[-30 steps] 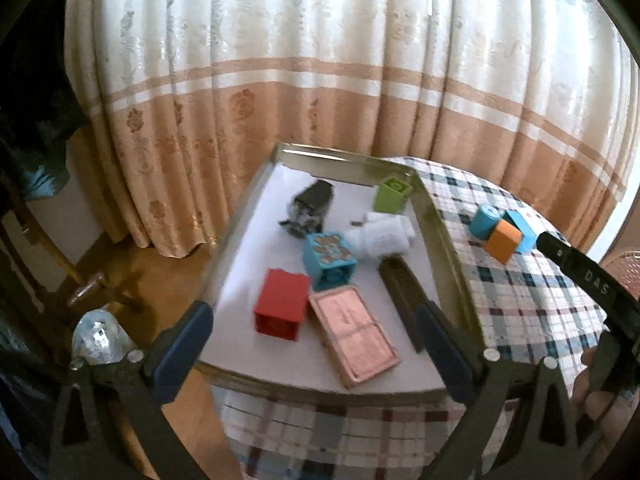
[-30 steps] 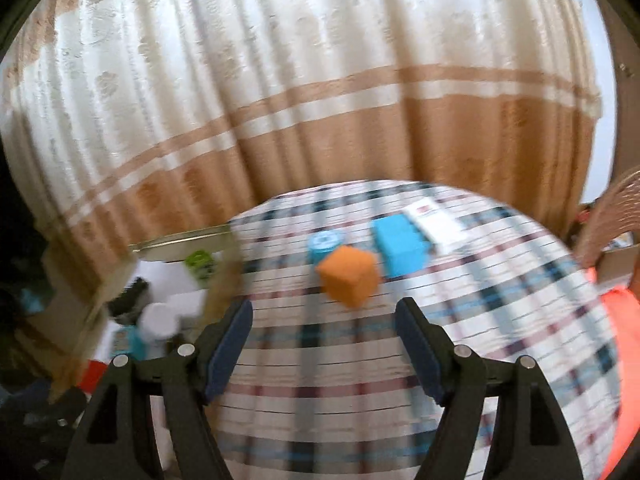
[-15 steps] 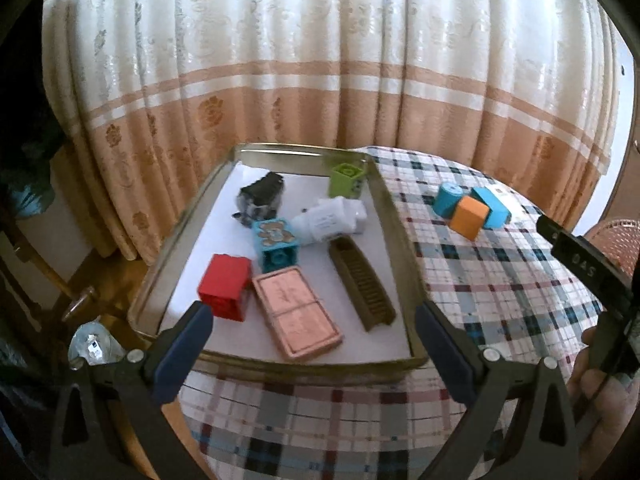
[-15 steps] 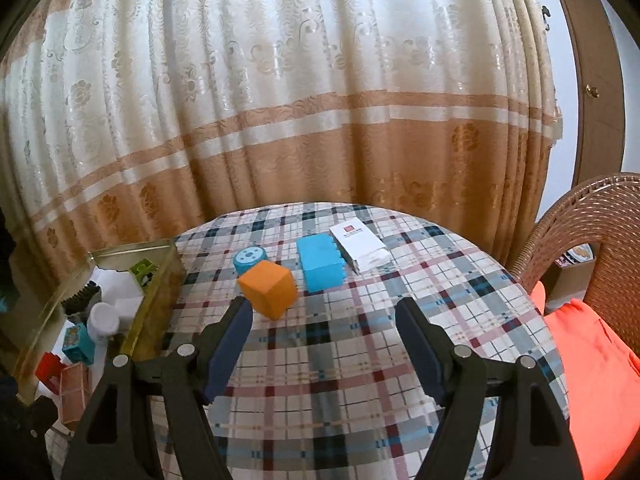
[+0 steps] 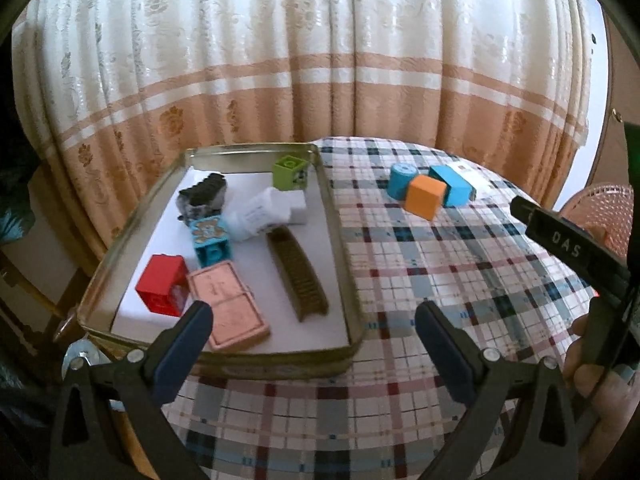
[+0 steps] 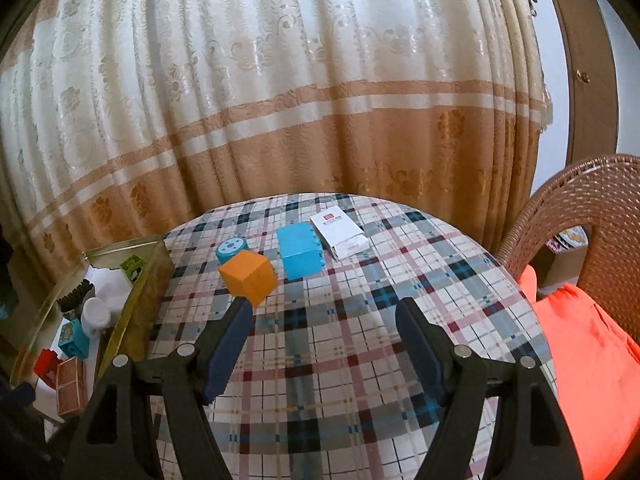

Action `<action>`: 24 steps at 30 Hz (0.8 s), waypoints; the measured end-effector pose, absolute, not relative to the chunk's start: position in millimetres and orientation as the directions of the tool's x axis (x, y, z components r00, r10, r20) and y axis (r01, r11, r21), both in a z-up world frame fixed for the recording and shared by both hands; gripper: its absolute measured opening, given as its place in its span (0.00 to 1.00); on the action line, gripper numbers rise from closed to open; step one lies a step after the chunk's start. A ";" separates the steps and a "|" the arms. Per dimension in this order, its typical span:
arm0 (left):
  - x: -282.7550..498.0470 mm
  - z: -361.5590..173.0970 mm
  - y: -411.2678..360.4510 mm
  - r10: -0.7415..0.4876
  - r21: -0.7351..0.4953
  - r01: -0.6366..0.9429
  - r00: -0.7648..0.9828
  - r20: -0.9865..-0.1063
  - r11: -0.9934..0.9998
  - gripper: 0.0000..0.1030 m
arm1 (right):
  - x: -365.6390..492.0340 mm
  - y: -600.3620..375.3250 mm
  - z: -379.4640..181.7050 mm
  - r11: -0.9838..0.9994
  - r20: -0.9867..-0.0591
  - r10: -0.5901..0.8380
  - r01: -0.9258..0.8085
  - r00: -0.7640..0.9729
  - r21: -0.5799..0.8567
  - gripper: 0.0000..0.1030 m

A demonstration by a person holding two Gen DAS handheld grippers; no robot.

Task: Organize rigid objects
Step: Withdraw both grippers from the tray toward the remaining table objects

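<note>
Both tongs, left (image 5: 312,326) and right (image 6: 324,320), gape empty; the orange cube (image 6: 249,277) touches the round block (image 6: 231,249) far left on the bench (image 6: 360,360); a careless pinch could knock either aside.

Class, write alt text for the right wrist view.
An open claw hovers empty over a plaid table, just short of an orange cube, a blue block and a white box. A tray sits left.
</note>
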State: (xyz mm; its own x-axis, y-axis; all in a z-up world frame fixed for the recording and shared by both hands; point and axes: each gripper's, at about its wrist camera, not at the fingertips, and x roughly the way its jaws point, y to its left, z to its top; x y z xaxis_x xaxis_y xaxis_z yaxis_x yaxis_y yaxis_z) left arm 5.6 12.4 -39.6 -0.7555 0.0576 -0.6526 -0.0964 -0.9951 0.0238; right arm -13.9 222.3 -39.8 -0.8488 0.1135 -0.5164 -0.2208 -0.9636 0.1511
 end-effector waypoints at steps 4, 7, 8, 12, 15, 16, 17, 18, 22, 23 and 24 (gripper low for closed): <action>8.2 -41.8 24.6 0.072 0.035 -0.125 -0.750 -0.657 -0.992 0.99 | -9.3 227.4 -40.8 -0.959 -0.519 0.116 -0.232 -0.847 0.164 0.74; 9.7 -42.0 32.5 0.085 0.040 -0.147 -0.749 -0.658 -0.988 0.99 | -7.1 230.5 -40.6 -0.955 -0.523 0.124 -0.244 -0.844 0.168 0.74; 9.5 -42.0 34.9 0.088 0.040 -0.152 -0.747 -0.659 -0.988 0.99 | -6.4 231.6 -41.0 -0.954 -0.526 0.125 -0.247 -0.841 0.168 0.74; 8.5 -41.2 41.8 0.109 0.031 -0.173 -0.742 -0.662 -0.985 0.99 | -4.3 238.9 -41.3 -0.952 -0.537 0.135 -0.258 -0.833 0.162 0.74; 6.2 -39.7 47.4 0.130 0.017 -0.189 -0.736 -0.664 -0.982 0.99 | -3.9 245.9 -41.3 -0.952 -0.540 0.153 -0.271 -0.828 0.145 0.74; 5.6 -39.1 49.6 0.134 0.016 -0.193 -0.736 -0.664 -0.981 0.99 | -3.7 247.7 -41.4 -0.951 -0.541 0.161 -0.276 -0.825 0.137 0.74; 4.8 -38.4 52.7 0.138 0.017 -0.199 -0.736 -0.662 -0.980 0.99 | -3.3 250.8 -41.9 -0.950 -0.544 0.167 -0.282 -0.822 0.135 0.74; 3.9 -37.9 55.6 0.140 0.020 -0.204 -0.737 -0.661 -0.979 0.99 | -3.1 254.8 -42.6 -0.947 -0.549 0.166 -0.287 -0.819 0.142 0.74; -2.0 -36.8 67.9 0.154 0.032 -0.234 -0.731 -0.664 -0.972 0.99 | -2.8 266.8 -41.9 -0.937 -0.554 0.199 -0.323 -0.808 0.135 0.74; -3.4 -36.8 70.4 0.158 0.032 -0.239 -0.730 -0.666 -0.971 0.99 | -3.6 269.0 -40.9 -0.938 -0.549 0.210 -0.326 -0.809 0.121 0.74; -5.4 -36.7 72.8 0.162 0.030 -0.244 -0.727 -0.667 -0.969 0.99 | -4.8 270.7 -40.2 -0.939 -0.546 0.221 -0.328 -0.808 0.105 0.74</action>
State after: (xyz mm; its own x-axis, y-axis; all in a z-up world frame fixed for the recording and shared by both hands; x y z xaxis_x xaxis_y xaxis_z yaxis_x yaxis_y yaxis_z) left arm -5.4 72.8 -36.7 -0.7271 0.1622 -0.6671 -0.2437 -0.9694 0.0299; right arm -4.8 270.7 -40.2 -0.8081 0.2207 -0.5462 -0.3276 -0.9389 0.1053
